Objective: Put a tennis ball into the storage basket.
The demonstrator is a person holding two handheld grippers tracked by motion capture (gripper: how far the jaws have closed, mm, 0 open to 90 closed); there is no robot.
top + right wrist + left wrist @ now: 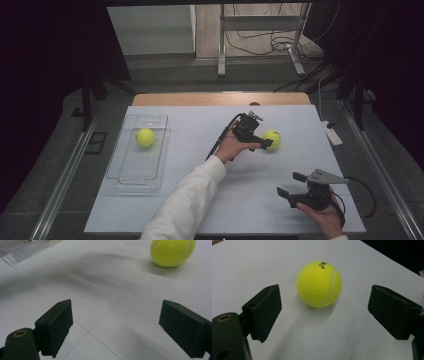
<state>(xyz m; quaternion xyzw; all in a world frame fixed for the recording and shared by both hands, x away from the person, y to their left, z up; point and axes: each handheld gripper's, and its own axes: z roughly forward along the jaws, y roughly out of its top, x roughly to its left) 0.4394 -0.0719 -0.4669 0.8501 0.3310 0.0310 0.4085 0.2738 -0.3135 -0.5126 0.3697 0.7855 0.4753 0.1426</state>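
Observation:
A yellow tennis ball (272,139) lies on the white table top (200,200), right of centre. My left gripper (262,136), held in a hand with a white sleeve, is just left of it and points at it. In the left gripper view the ball (319,284) sits a little ahead of the open gripper (324,312), with no pad touching it. A second tennis ball (145,137) rests inside a clear tray (125,175) at the left. My right gripper (290,184) hovers open near the front right, with nothing between its jaws (115,327); the loose ball (172,251) shows farther off.
The clear tray's corner (32,248) shows at the top left of the right gripper view. Thin seam lines cross the table top. A white power strip (332,134) lies beside the table's right edge. A metal stand (260,30) and cables sit on the floor beyond.

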